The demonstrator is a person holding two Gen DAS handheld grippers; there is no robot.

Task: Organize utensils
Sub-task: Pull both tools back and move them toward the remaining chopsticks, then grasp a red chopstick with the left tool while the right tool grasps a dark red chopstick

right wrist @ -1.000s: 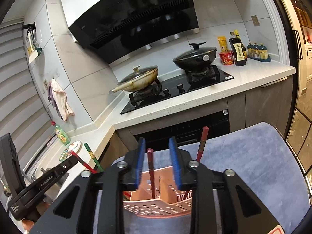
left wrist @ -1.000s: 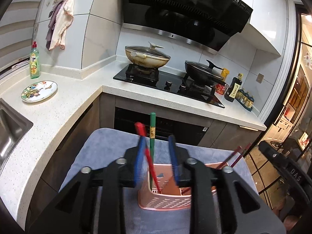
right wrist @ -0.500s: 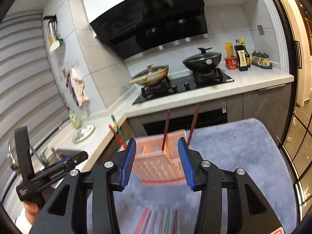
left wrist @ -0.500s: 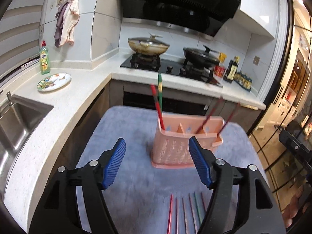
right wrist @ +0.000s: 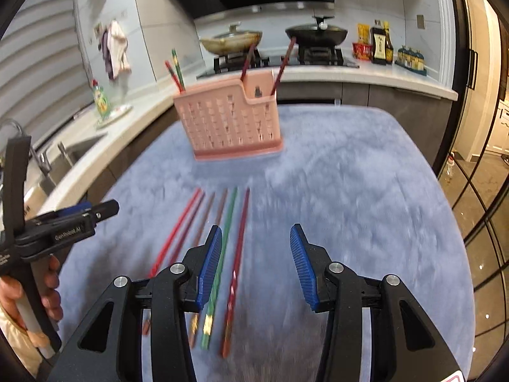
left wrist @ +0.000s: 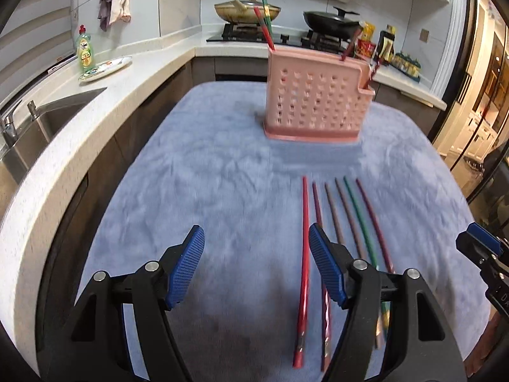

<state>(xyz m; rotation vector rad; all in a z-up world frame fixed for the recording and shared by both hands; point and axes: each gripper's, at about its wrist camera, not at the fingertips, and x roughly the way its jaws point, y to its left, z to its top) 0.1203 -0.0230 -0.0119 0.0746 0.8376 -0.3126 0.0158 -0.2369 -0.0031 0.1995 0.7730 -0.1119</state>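
Note:
A pink perforated utensil basket [left wrist: 315, 102] stands on the blue cloth; it also shows in the right wrist view [right wrist: 230, 121]. A red and a green chopstick [left wrist: 265, 28] stick up from its left end, two dark red ones [right wrist: 280, 63] from its right end. Several loose chopsticks [left wrist: 337, 226] lie side by side on the cloth in front of it, red leftmost [left wrist: 304, 238], green [right wrist: 222, 254] among them. My left gripper [left wrist: 256, 248] is open and empty, low over the cloth left of the row. My right gripper [right wrist: 254, 245] is open and empty, over the row's right side.
The blue cloth [left wrist: 206, 175] covers a table beside a white counter with a sink [left wrist: 38, 127], a plate [left wrist: 105, 68] and a green soap bottle [left wrist: 85, 49]. A stove with two pans [right wrist: 273, 36] and sauce bottles [right wrist: 378, 46] stands behind.
Both grippers let go of chopsticks standing in the basket, opened, and pulled back and down toward the near side of the cloth. The loose chopsticks have come into view.

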